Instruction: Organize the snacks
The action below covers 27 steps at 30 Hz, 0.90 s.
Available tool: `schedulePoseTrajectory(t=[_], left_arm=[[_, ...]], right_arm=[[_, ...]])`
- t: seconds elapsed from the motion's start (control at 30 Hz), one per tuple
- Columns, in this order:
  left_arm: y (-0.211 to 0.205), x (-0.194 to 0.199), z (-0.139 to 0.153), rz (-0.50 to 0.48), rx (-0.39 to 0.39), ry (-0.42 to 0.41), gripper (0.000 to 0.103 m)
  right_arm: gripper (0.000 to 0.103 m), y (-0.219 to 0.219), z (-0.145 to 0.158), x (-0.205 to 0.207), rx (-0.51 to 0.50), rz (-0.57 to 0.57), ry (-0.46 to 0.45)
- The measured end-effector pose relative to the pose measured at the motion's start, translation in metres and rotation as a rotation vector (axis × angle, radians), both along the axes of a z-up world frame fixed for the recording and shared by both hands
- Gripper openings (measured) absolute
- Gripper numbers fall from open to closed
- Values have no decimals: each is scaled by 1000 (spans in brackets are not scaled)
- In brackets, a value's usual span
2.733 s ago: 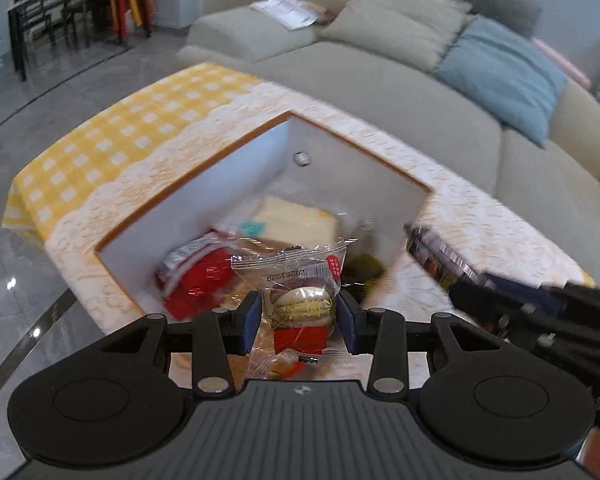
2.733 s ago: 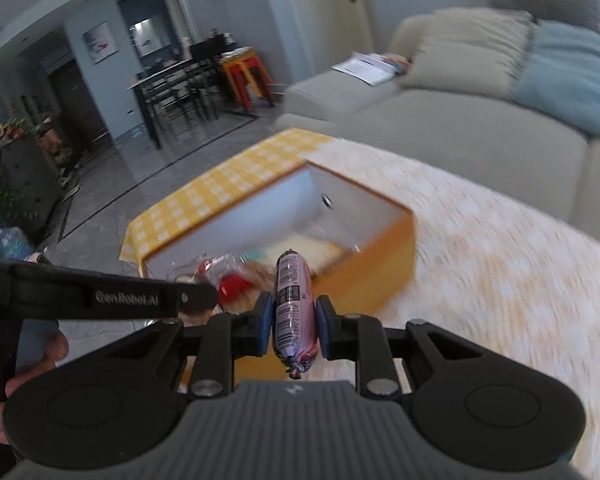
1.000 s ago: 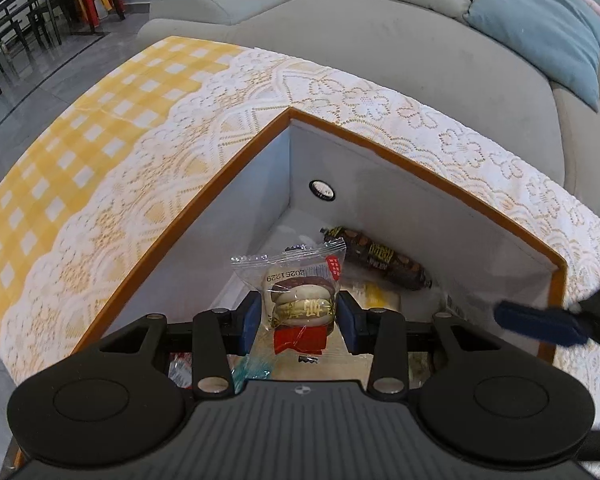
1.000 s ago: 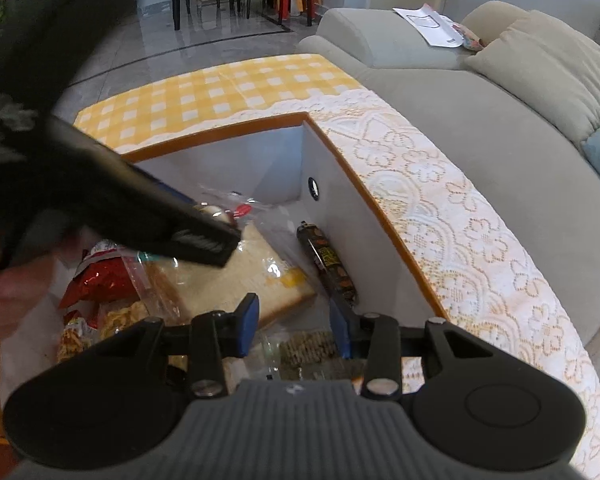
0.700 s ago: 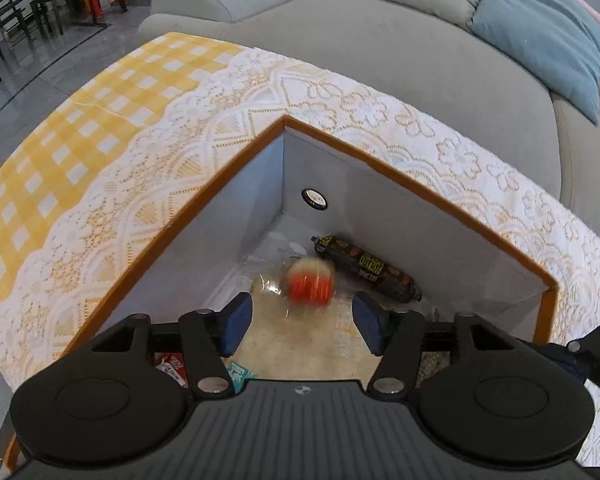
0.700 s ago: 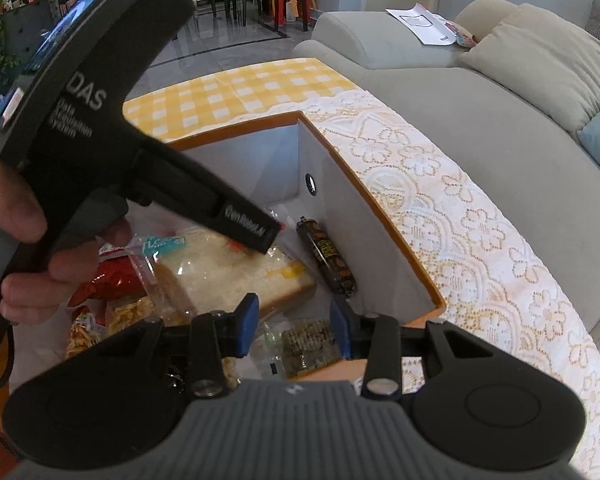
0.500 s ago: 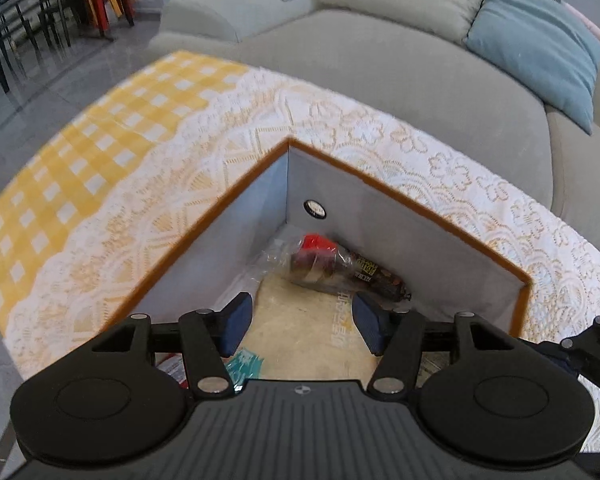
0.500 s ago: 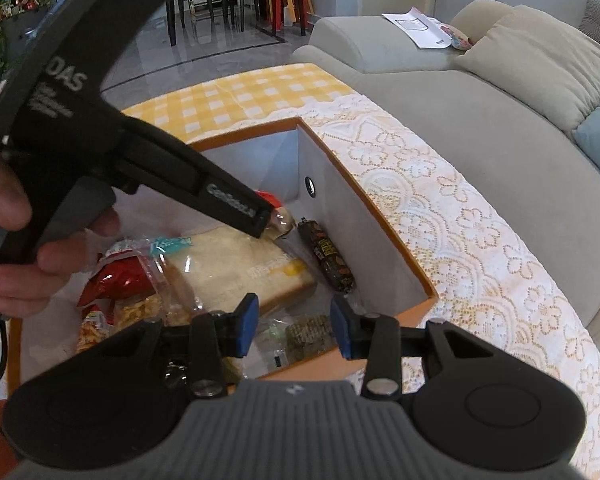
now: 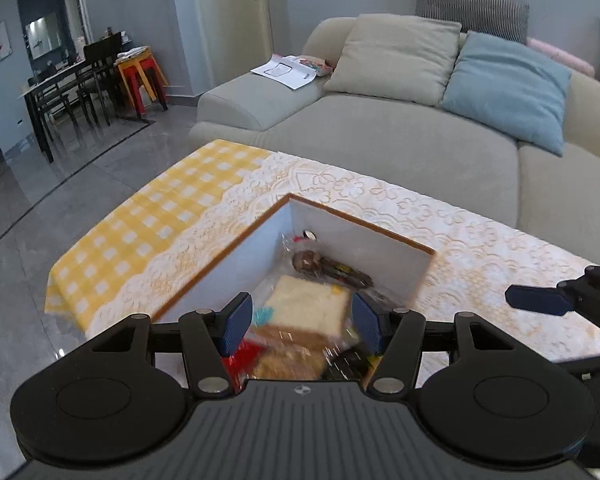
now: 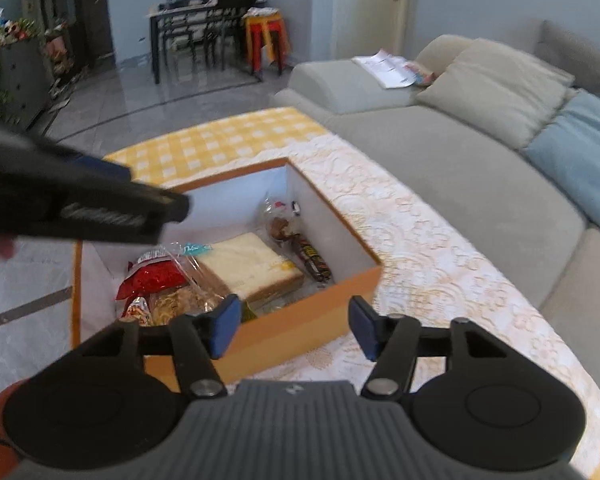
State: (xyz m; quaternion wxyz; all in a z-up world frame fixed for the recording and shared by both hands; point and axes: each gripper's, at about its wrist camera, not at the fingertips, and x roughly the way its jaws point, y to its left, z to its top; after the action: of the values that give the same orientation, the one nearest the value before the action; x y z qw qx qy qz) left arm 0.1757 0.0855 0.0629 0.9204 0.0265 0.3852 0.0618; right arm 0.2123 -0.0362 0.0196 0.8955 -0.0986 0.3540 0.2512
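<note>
Left gripper [image 9: 302,322] spread and empty — right gripper [image 10: 293,328] opening, nothing between — above the snack box [image 10: 308,320].

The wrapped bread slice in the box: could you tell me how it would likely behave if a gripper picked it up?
The bread slice looks soft, so it would probably squash under firm pads. Its clear wrapper appears loose and glossy, so a grip on the film alone might slip or let the slice sag. It lies flat in the box, so rolling seems unlikely.

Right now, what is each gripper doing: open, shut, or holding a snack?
Left gripper: open, holding nothing.
Right gripper: jaws opening, nothing between them.
</note>
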Motion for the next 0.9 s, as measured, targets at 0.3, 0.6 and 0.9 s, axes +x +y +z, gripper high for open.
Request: schedulePoseTrajectory(t=[0.3,0.6,0.9], left_arm=[[-28,-74,8,-3,73,-49,68],[-28,-123,-10,-22,44,-21,68],[-18,-155,-38,-27,32,45,68]], right_arm=[[73,-45,36,-96,71,-144,-87],[77,-52,39,-176,64,-247,-164],[77,-43,5,-210,66,-268,-111]])
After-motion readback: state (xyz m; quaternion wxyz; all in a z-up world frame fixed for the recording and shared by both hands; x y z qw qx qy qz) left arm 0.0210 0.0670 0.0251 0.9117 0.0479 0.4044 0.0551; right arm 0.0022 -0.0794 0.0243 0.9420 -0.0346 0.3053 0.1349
